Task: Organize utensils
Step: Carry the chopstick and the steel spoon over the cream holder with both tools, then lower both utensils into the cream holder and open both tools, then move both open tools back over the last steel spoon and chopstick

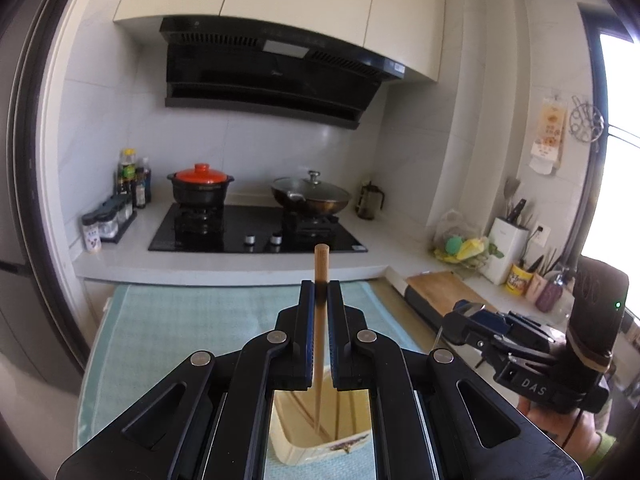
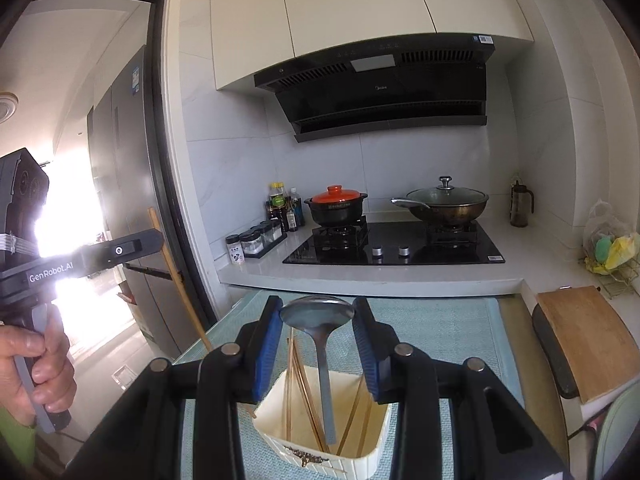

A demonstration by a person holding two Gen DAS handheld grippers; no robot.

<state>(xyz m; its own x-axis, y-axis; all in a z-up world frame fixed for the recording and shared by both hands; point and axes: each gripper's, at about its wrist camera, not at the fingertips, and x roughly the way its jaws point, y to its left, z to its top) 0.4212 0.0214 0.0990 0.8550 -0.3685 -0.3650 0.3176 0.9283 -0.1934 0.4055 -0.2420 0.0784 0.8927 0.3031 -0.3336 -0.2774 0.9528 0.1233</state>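
My left gripper (image 1: pixel 321 286) is shut on a wooden chopstick (image 1: pixel 321 268), held upright with its lower tip inside the cream utensil holder (image 1: pixel 296 446) below. The same chopstick (image 2: pixel 176 276) shows in the right wrist view, held by the left gripper at the left edge. My right gripper (image 2: pixel 318 306) is around the bowl of a metal spoon (image 2: pixel 318 312), whose handle stands down into the cream holder (image 2: pixel 276 430). The blue pads (image 2: pixel 270 344) touch the bowl's edges. Several chopsticks (image 2: pixel 290 380) lean inside the holder.
The holder stands on a teal mat (image 2: pixel 440 332) in front of the white counter. On the counter are a black hob (image 2: pixel 400 240) with a red-lidded pot (image 2: pixel 336 206) and a lidded wok (image 2: pixel 446 200), spice jars (image 2: pixel 256 240) and a wooden cutting board (image 2: pixel 584 340).
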